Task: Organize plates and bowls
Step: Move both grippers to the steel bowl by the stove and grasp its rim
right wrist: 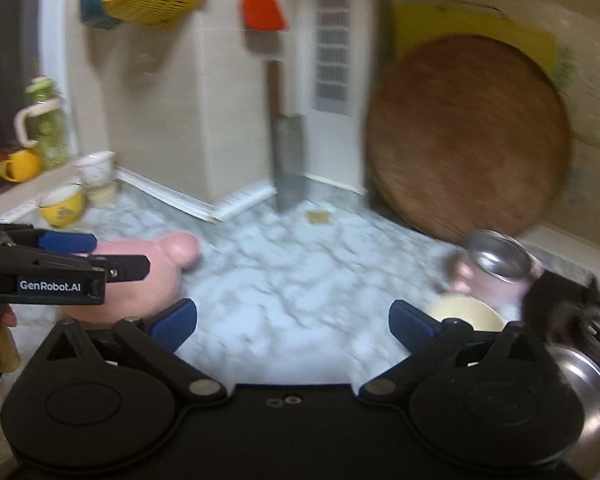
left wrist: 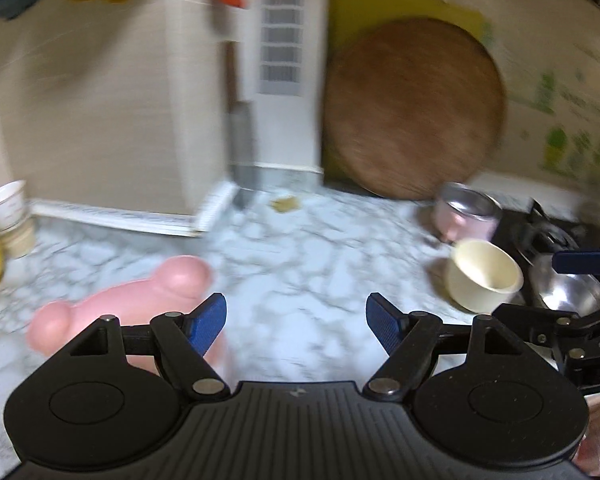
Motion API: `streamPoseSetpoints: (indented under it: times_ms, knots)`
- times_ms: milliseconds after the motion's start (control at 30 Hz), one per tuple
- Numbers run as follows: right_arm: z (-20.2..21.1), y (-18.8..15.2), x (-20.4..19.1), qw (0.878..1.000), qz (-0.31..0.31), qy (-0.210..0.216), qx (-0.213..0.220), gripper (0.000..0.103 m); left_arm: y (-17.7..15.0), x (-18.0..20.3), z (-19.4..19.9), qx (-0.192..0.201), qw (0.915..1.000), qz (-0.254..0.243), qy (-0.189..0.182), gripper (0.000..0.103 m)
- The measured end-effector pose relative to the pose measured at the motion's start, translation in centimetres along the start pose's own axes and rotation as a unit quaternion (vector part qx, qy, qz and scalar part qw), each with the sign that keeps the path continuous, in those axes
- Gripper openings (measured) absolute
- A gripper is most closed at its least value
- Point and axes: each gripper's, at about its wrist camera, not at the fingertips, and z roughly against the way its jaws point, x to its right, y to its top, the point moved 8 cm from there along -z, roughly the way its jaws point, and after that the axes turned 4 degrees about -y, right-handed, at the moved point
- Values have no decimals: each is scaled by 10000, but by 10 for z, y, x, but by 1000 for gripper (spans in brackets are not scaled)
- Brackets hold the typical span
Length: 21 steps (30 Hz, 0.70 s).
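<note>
Both grippers, left gripper (left wrist: 296, 326) and right gripper (right wrist: 293, 326), spread wide holding nothing, cream bowl (left wrist: 485, 274) empty, yellow bowl (right wrist: 63, 204) upright.

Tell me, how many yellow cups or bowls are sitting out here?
2: a yellow bowl on the counter at the far left, and a yellow mug on the window ledge behind it. More may be hidden outside the blurred views.

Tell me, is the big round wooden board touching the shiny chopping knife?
Apart. The right wrist view shows the round wooden board leaning against the wall on the right and the knife standing in the corner, with the white vent panel between them.
</note>
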Motion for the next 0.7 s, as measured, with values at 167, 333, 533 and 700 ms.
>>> streamPoseSetpoints:
  times_ms: [167, 333, 533, 700]
  knots:
    - [10, -21, 45, 9975, -465, -345, -393, 103, 5, 57, -17, -195, 9981, -382, -451, 77]
    - [25, -41, 87, 9926, -685, -808, -591, 103, 7, 111, -35, -482, 9932, -607, -868, 77]
    - [34, -64, 142, 9821, -945, -1381, -864, 103, 5, 173, -65, -830, 9851, -880, -1224, 77]
    - [36, -88, 185, 9690, -1169, -1836, -1168, 102, 1, 213, -92, -1192, 9783, -907, -1434, 77]
